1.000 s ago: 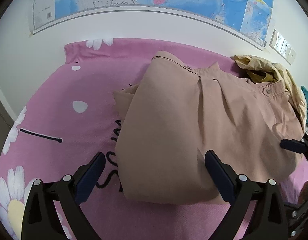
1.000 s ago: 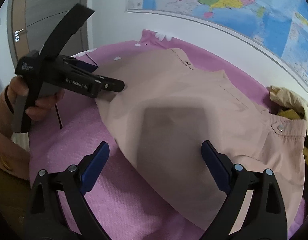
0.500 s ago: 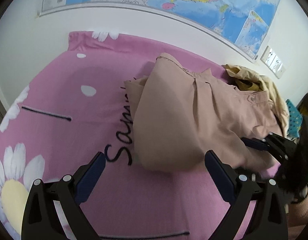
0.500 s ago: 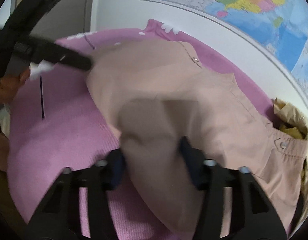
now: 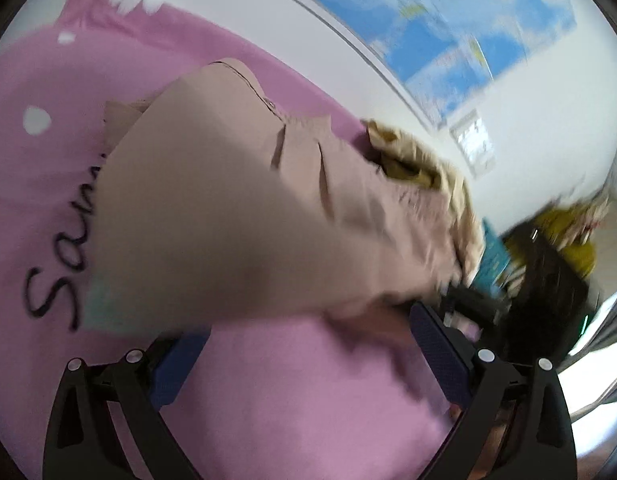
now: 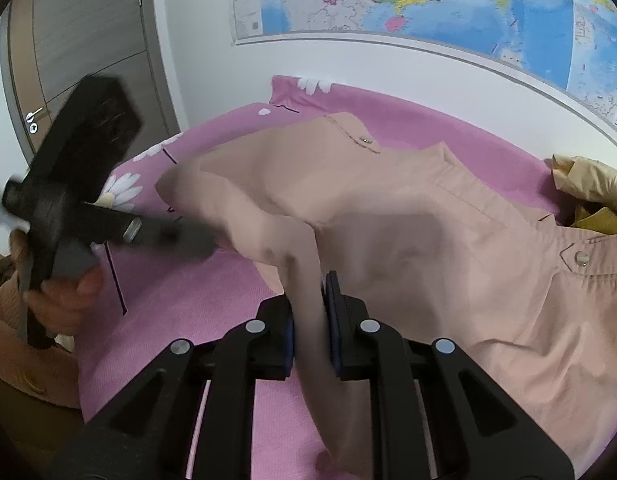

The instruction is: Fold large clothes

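A large beige garment [image 6: 448,248] lies partly folded on the pink bedspread [image 6: 180,300]; it also shows in the left wrist view [image 5: 228,216]. My right gripper [image 6: 310,320] is shut on a bunched edge of the garment and lifts it off the bed. My left gripper [image 5: 304,352] is open, its jaws spread at the garment's near edge, with cloth hanging over the left finger. In the right wrist view the left gripper [image 6: 188,236] is blurred, its tip at the garment's left edge.
A crumpled yellowish garment [image 6: 588,192] lies at the bed's far right by the wall, also in the left wrist view [image 5: 412,164]. A map [image 6: 428,0] hangs on the wall. A door [image 6: 80,52] stands at left. Dark clutter [image 5: 548,280] sits beyond the bed's right edge.
My right gripper has closed on the garment's near edge and raised it. My left gripper has swung right and in toward the garment, staying open.
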The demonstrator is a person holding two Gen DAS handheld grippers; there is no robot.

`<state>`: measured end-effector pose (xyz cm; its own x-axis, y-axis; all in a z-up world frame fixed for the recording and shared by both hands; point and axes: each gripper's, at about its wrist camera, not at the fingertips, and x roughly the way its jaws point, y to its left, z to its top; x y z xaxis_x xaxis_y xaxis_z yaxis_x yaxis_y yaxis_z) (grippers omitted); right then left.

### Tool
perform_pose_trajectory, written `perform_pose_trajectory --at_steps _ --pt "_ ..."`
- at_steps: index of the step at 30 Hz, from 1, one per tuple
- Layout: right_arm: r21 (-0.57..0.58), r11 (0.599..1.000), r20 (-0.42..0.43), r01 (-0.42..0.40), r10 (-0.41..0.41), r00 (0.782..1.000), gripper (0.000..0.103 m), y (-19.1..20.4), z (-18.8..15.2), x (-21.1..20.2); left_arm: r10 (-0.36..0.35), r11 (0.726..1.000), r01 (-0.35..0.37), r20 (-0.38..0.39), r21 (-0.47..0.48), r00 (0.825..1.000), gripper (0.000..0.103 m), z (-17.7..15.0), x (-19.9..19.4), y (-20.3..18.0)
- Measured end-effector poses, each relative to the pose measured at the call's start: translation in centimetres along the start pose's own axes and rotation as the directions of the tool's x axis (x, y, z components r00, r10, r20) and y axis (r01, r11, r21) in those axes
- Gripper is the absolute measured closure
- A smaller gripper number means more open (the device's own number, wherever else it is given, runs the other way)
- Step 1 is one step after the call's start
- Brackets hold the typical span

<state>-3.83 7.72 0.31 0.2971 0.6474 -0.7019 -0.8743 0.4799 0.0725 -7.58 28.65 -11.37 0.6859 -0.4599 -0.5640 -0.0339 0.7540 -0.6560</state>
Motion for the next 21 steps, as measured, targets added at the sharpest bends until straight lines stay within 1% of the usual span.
perform_pose_trajectory --at_steps 1,3,5,7,8,9,10,11,12,13,14,15,16,17,18,19,20,21 --pt "0.001 1.0 0.0 -0.002 0.002 1.0 0.088 0.1 -0.1 0.0 -0.026 0.999 0.026 0.001 -0.031 1.0 0.007 0.5 0.3 0.4" --pt "0.01 1.0 -0.003 -0.012 0.012 1.0 0.085 0.1 -0.3 0.1 -0.033 0.997 0.034 0.018 -0.072 0.999 0.007 1.0 0.5 0.8" --pt "0.016 1.0 -0.006 -0.02 0.02 1.0 0.082 0.2 -0.6 0.2 -0.032 0.996 0.033 0.019 -0.077 0.999 0.007 1.3 0.7 0.8" --pt "0.043 0.998 -0.008 -0.042 0.042 0.999 0.076 0.0 -0.8 0.1 -0.023 0.997 0.024 0.019 -0.077 1.0 0.008 1.6 1.0 0.5" --pt "0.054 0.997 -0.003 -0.05 0.05 0.999 0.071 -0.1 -0.9 -0.1 -0.019 0.997 0.02 0.013 -0.069 1.0 0.008 1.7 1.3 0.4" --pt "0.082 0.994 0.008 -0.069 0.069 0.998 0.066 -0.5 -1.1 -0.7 -0.007 0.998 0.007 0.006 -0.06 1.0 0.011 1.9 1.6 0.3" --pt "0.104 0.991 0.017 -0.08 0.079 0.997 0.056 -0.7 -1.3 -1.2 0.021 0.999 -0.022 -0.004 -0.05 1.0 0.013 2.1 2.2 0.0" --pt "0.132 0.987 0.035 -0.097 0.093 0.995 0.051 -1.1 -1.6 -2.0 0.034 0.999 -0.034 -0.008 -0.032 0.999 0.013 2.3 2.5 -0.4" --pt "0.162 0.981 0.055 -0.11 0.102 0.993 0.052 -1.7 -2.0 -2.9 0.038 0.999 -0.038 -0.015 -0.022 0.999 0.016 2.4 2.8 -0.6" --pt "0.209 0.969 0.079 -0.134 0.119 0.99 0.051 -2.6 -2.6 -4.1 0.056 0.998 -0.056 -0.023 -0.012 0.998 0.023 2.6 3.2 -0.6" --pt "0.266 0.951 0.107 -0.157 0.133 0.985 0.048 -3.7 -3.4 -5.5 0.087 0.996 -0.087 -0.02 0.006 0.996 0.027 2.7 3.2 -0.7" --pt "0.332 0.93 0.134 -0.156 0.117 0.984 0.044 -5.0 -4.5 -7.0 0.109 0.994 -0.109 -0.022 0.017 0.994 0.034 2.8 3.4 -0.7" --pt "0.382 0.913 0.145 -0.145 0.096 0.985 0.042 -6.0 -5.5 -8.1 0.14 0.99 -0.139 -0.023 0.03 0.99 0.042 3.0 3.6 -0.8" --pt "0.434 0.892 0.151 -0.131 0.071 0.986 0.039 -6.9 -6.7 -9.2 0.155 0.987 -0.154 -0.023 0.036 0.988 0.045 3.1 3.7 -0.7" --pt "0.508 0.855 0.156 -0.103 0.026 0.987 0.039 -8.3 -8.5 -10.8 0.168 0.985 -0.167 -0.023 0.044 0.986 0.049 3.2 3.8 -0.7" --pt "0.557 0.826 0.155 -0.087 0.0 0.988 0.038 -9.1 -10.0 -11.7 0.187 0.981 -0.186 -0.022 0.057 0.982 0.053 3.2 3.9 -0.8" --pt "0.604 0.793 0.155 -0.078 -0.02 0.988 0.038 -9.7 -11.4 -12.6 0.201 0.978 -0.2 -0.019 0.068 0.979 0.054 3.2 3.9 -0.9" --pt "0.666 0.743 0.153 -0.068 -0.047 0.987 0.038 -10.6 -13.3 -13.7 0.223 0.971 -0.221 -0.014 0.088 0.975 0.056 3.1 4.1 -1.1"
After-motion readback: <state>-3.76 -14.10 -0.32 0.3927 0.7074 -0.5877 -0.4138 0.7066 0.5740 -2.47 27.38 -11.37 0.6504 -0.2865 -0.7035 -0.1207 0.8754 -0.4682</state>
